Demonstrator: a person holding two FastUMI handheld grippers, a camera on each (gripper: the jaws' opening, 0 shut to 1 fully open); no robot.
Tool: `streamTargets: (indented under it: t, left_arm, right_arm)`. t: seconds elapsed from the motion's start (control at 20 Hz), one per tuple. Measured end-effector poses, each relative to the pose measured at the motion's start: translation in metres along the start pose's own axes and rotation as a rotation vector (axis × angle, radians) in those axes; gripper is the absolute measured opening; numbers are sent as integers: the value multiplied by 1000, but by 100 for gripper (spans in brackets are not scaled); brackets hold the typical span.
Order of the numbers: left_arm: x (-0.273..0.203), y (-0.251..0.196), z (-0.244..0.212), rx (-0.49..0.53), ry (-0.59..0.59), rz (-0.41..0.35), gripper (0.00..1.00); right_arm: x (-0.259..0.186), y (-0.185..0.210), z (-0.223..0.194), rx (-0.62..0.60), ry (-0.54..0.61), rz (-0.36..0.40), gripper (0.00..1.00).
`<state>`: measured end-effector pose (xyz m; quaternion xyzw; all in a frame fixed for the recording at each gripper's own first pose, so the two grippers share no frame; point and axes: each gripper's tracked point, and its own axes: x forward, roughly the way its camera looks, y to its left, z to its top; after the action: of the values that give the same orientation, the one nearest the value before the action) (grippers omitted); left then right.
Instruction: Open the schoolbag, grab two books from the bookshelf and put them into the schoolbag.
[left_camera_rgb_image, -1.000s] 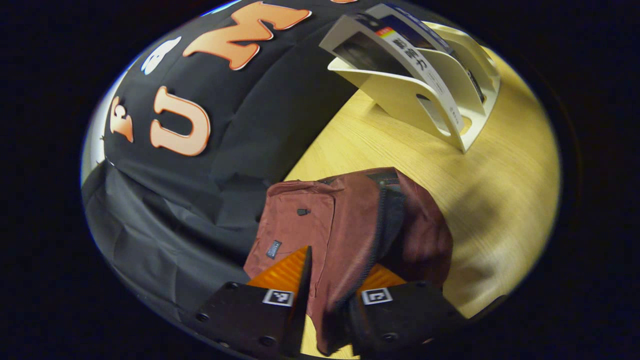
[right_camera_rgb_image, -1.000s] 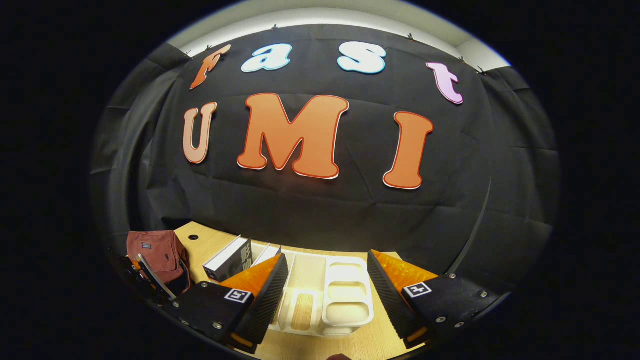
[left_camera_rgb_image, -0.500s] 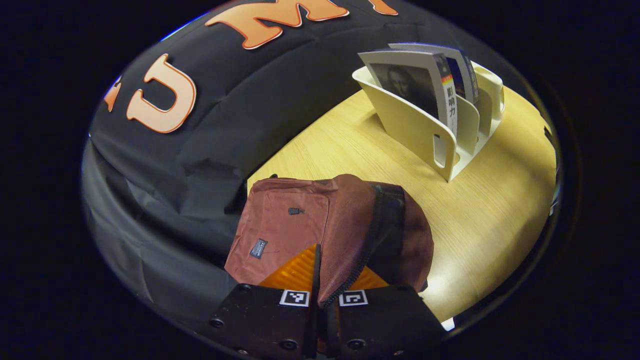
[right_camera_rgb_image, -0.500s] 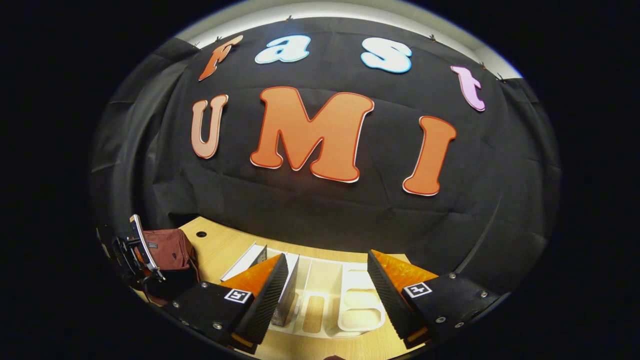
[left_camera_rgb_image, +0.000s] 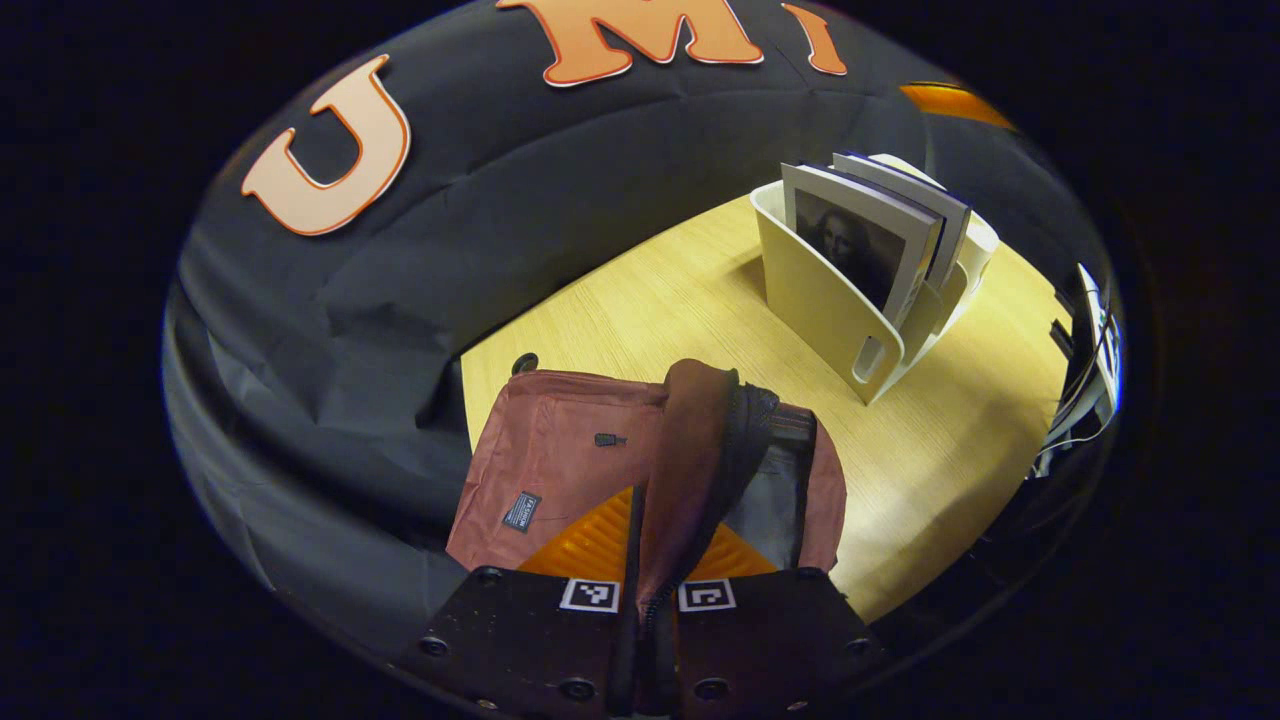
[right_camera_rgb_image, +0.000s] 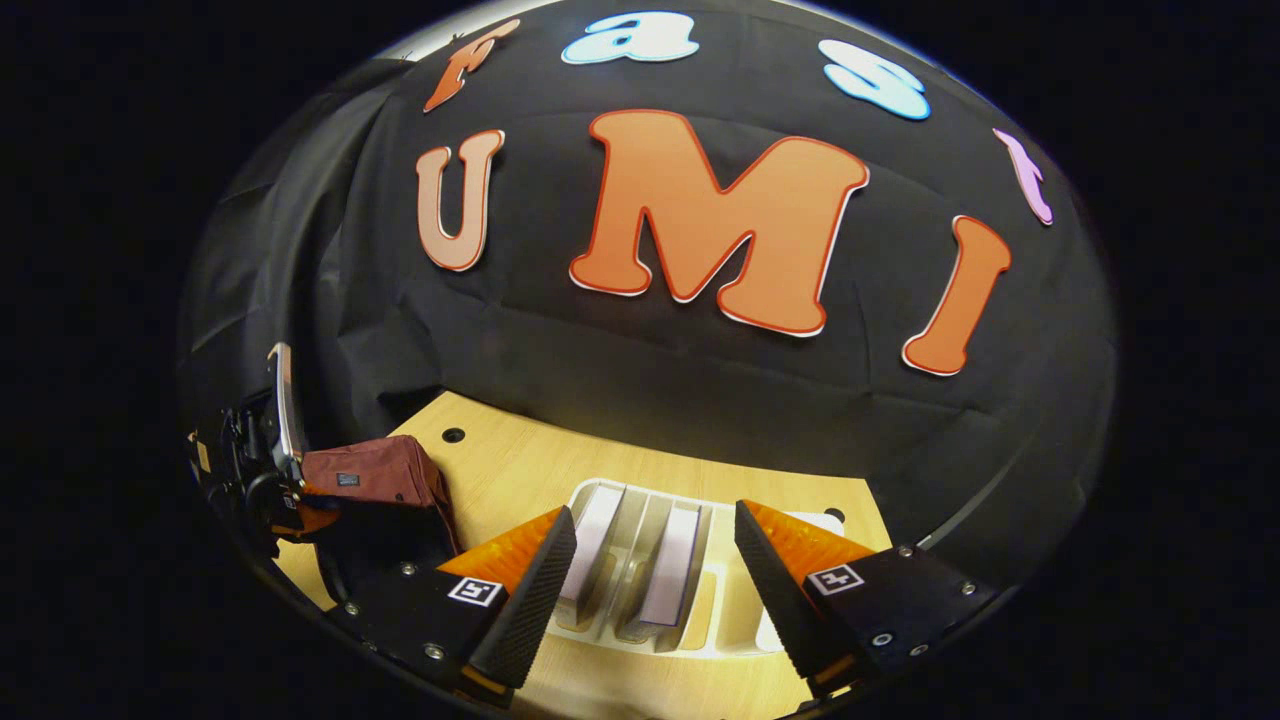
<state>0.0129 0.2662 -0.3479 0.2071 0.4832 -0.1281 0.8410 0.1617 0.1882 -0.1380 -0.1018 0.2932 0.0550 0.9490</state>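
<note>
The maroon schoolbag (left_camera_rgb_image: 560, 460) lies on the wooden table. My left gripper (left_camera_rgb_image: 665, 520) is shut on its zippered flap (left_camera_rgb_image: 700, 420) and holds it raised, so the dark inside (left_camera_rgb_image: 775, 495) shows. A white bookshelf (left_camera_rgb_image: 825, 310) stands farther right with two books (left_camera_rgb_image: 865, 250) upright in it. In the right gripper view my right gripper (right_camera_rgb_image: 655, 540) hangs open just above those two books (right_camera_rgb_image: 672, 560), fingers on either side and touching neither. The schoolbag (right_camera_rgb_image: 375, 470) and left gripper (right_camera_rgb_image: 305, 500) appear at the left there.
The light wooden table (left_camera_rgb_image: 640, 300) runs back to the black cloth wall. A small round cable hole (left_camera_rgb_image: 524, 362) sits behind the bag. Cables and equipment (left_camera_rgb_image: 1085, 340) lie off the table's right edge.
My left gripper has lifted the bag's flap higher, widening the opening. My right gripper has moved forward and tipped down, so the books now sit between its open fingers.
</note>
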Motion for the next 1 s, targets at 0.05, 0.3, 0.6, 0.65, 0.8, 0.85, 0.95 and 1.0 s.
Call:
streamTargets:
  t: [0.05,0.3,0.6,0.65,0.8,0.85,0.95,1.0]
  left_arm:
    - [-2,7,3,-3,5,-23,7]
    - [-6,28,15,-31,26,-142,7]
    - [-10,40,32,40,19,-203,7]
    - [-10,43,34,52,15,-203,7]
    - [-8,50,36,55,6,-208,7]
    - [-8,49,35,56,3,-213,7]
    - [-6,48,34,52,6,-222,7]
    - [-5,50,33,48,10,-221,7]
  right_arm:
    - [6,12,-5,36,54,37,95]
    - [36,20,-23,82,258,40,95]
    - [78,40,-65,152,528,57,96]
    - [80,39,-68,158,561,53,96]
    - [101,44,-85,222,681,43,95]
    - [107,41,-92,241,710,19,95]
    - [117,41,-100,239,749,14,92]
    - [119,46,-104,239,773,19,90]
